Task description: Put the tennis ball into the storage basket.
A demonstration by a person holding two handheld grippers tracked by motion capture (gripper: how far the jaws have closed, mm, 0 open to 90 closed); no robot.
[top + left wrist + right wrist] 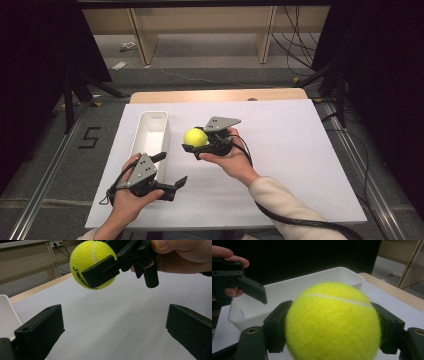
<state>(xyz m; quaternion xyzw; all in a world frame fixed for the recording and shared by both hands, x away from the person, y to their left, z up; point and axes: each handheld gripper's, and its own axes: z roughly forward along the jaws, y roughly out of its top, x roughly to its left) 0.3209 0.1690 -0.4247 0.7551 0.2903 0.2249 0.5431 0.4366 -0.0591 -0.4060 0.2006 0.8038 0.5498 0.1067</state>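
One tennis ball (195, 137) at frame centre, clamped in the right gripper (199, 145). One white bin (150, 137) left of it. Left gripper (172, 170), lower left, jaws wide, empty.

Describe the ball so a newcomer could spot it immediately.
On the white board covering the table, look just right of the long white bin. The tennis ball sits clamped in the right gripper, above the board; it's the only bright yellow-green thing here.
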